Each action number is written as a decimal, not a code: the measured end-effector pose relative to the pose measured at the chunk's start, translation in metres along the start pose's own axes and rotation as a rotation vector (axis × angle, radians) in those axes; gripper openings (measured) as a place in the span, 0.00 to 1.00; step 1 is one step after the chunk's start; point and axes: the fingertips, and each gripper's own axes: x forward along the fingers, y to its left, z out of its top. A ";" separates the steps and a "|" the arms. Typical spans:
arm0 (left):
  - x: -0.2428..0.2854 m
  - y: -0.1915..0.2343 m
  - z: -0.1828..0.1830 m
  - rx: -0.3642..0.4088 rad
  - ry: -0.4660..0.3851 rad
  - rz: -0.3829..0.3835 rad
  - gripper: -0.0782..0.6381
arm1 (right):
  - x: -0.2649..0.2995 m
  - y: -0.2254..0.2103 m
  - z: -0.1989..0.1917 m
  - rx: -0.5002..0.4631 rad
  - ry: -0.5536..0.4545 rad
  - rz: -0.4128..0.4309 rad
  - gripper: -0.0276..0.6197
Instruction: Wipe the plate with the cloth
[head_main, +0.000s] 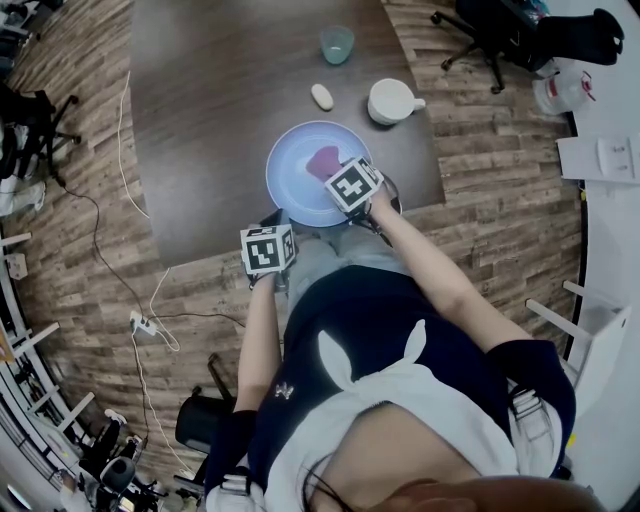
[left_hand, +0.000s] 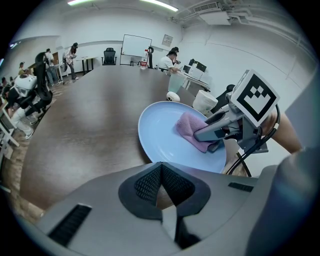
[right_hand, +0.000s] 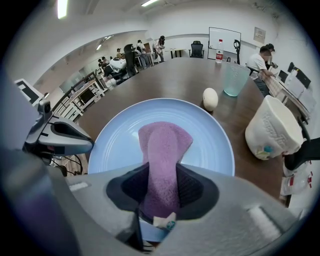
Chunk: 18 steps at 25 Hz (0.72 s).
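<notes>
A pale blue plate (head_main: 295, 180) lies near the front edge of the dark table (head_main: 220, 120). On it rests a pink cloth (head_main: 322, 160), and my right gripper (head_main: 338, 172) is shut on the cloth's near end. The right gripper view shows the cloth (right_hand: 162, 142) running from between the jaws out over the plate (right_hand: 117, 142). My left gripper (head_main: 277, 214) hovers at the plate's near-left rim, shut with nothing in it. In the left gripper view the plate (left_hand: 160, 130), the cloth (left_hand: 191, 127) and the right gripper (left_hand: 220, 131) lie ahead to the right.
Beyond the plate stand a white mug (head_main: 392, 100), a small white egg-shaped object (head_main: 322, 96) and a teal glass (head_main: 337, 44). The table's front edge runs just under my grippers. Cables and a power strip (head_main: 140, 322) lie on the wood floor; office chairs stand around.
</notes>
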 end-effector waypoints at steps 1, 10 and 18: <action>0.000 -0.001 0.000 0.001 0.001 0.001 0.11 | -0.001 0.001 0.000 -0.003 -0.001 0.004 0.26; -0.001 0.001 -0.001 -0.001 0.002 0.003 0.11 | 0.006 0.022 -0.002 -0.004 0.013 0.036 0.26; 0.000 0.001 0.000 0.012 0.009 -0.002 0.11 | 0.006 0.036 0.008 -0.056 -0.013 0.062 0.26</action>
